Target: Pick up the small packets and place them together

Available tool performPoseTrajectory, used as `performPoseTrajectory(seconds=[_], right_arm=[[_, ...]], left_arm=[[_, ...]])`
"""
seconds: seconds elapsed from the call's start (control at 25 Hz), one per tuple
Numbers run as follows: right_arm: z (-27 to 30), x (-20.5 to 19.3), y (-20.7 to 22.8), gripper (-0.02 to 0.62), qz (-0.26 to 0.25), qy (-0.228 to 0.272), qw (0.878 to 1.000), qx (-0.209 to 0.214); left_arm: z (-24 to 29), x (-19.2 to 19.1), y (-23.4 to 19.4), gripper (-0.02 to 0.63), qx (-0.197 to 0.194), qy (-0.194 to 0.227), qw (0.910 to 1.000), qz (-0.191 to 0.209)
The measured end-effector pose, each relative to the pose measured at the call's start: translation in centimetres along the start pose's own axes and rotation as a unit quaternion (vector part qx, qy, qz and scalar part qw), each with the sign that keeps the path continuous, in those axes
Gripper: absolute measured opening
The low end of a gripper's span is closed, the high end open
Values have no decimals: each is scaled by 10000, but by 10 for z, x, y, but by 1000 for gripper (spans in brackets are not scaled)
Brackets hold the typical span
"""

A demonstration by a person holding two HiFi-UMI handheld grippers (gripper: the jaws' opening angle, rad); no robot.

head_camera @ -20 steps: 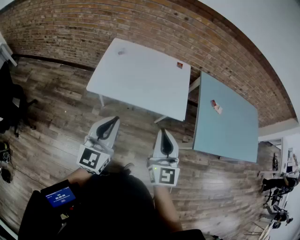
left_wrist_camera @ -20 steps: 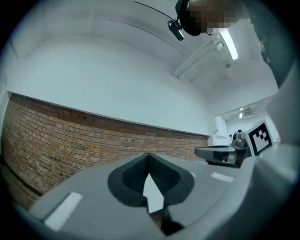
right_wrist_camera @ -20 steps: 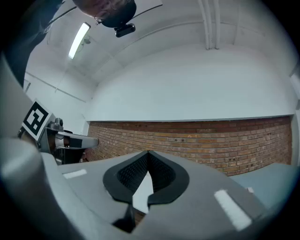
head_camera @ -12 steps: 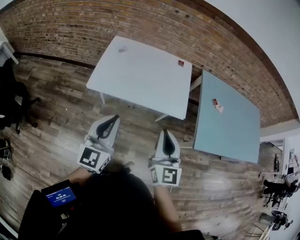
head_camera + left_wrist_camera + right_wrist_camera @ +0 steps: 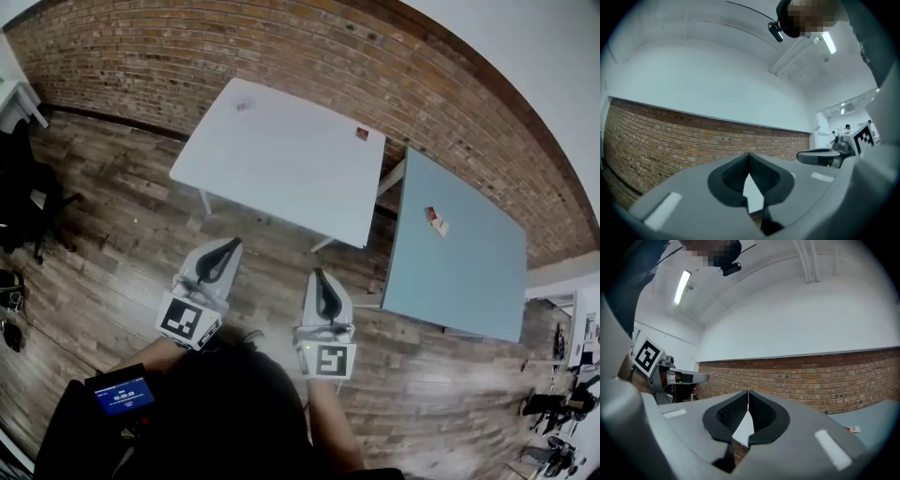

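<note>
White table (image 5: 281, 159), packet (image 5: 362, 133) on it | left gripper (image 5: 232, 244) pressed together | right gripper (image 5: 318, 274) pressed together

Right of my right fingers (image 5: 761, 412), the small packets (image 5: 854, 429) are specks — print unreadable. Far ahead-left, a pale packet (image 5: 244, 105) is only a smudge.

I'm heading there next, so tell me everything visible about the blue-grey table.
The blue-grey table has a plain, smooth, rectangular top, seen from above. It stands on the wood floor by the brick wall, just right of the white table. Small red and white packets lie together near its far left edge. Nothing else rests on it.
</note>
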State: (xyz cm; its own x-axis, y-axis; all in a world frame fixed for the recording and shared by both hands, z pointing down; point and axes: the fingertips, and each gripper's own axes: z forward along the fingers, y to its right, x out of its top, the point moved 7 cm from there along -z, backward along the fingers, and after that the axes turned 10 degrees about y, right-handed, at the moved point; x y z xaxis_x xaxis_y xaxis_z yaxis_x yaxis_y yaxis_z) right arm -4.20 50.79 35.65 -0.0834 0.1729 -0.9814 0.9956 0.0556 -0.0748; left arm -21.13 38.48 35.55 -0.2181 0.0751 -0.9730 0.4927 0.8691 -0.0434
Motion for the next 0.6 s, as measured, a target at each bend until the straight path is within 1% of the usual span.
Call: performPoseTrajectory(seconds=[0.12,0.28,0.36,0.44,0.52,0.6], right_arm=[[0,-3,6,9,124,60,9999,84],[2,-10,3,9,-48,59,9995,312],[4,-17,6,8,27,-48,9995,322],[12,-21,13,8,41,-25,9995,309],[24,-23,18,8,-53,33,9995,301],[38,-24,23,5,-81,64,9996,259]], left_arm=[[5,-2,6,0,100,-17,9999,99],[4,-2,7,0,229,-57,9996,181],[12,1,10,0,178,23,9992,348],[24,4,16,0,46,176,9988,451],[36,1,16,0,-95,242,9988,415],[48,-4,9,0,-131,236,9991,338]])
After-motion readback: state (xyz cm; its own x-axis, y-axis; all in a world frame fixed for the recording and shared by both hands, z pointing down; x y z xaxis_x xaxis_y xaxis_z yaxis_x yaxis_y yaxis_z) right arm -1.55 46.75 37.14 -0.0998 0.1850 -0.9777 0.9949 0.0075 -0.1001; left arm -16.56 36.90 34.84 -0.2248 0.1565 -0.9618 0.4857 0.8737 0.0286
